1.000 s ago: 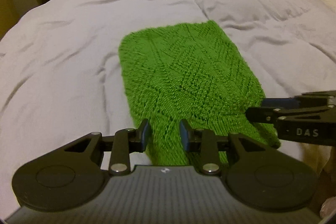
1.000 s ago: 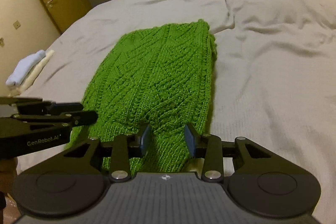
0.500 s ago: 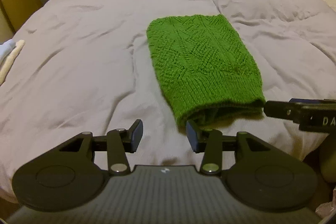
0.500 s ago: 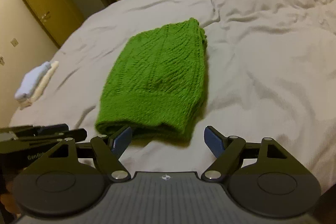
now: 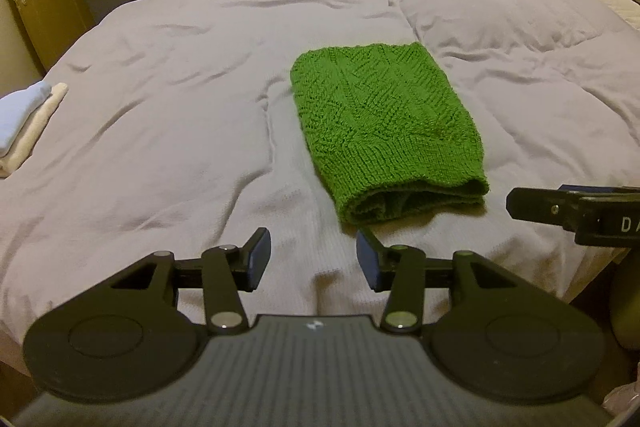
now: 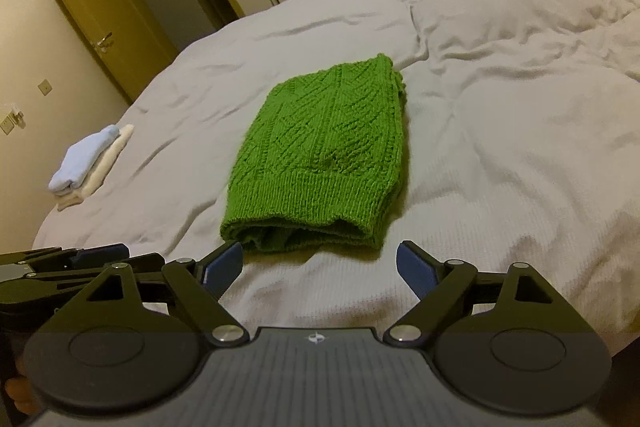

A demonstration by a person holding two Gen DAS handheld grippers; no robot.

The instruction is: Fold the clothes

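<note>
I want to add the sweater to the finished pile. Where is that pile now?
The pile lies at the bed's left edge in both views, well left of the green sweater, toward the door.

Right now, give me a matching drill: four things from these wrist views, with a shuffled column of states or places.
Things:
1. sweater
2. towels
3. left claw
4. door

States or places:
A. stacked near the bed's left edge
B. open, holding nothing
C. green, folded, mid-bed
D. brown, left of the dark doorway

Pairs: 1-C, 2-A, 3-B, 4-D
</note>
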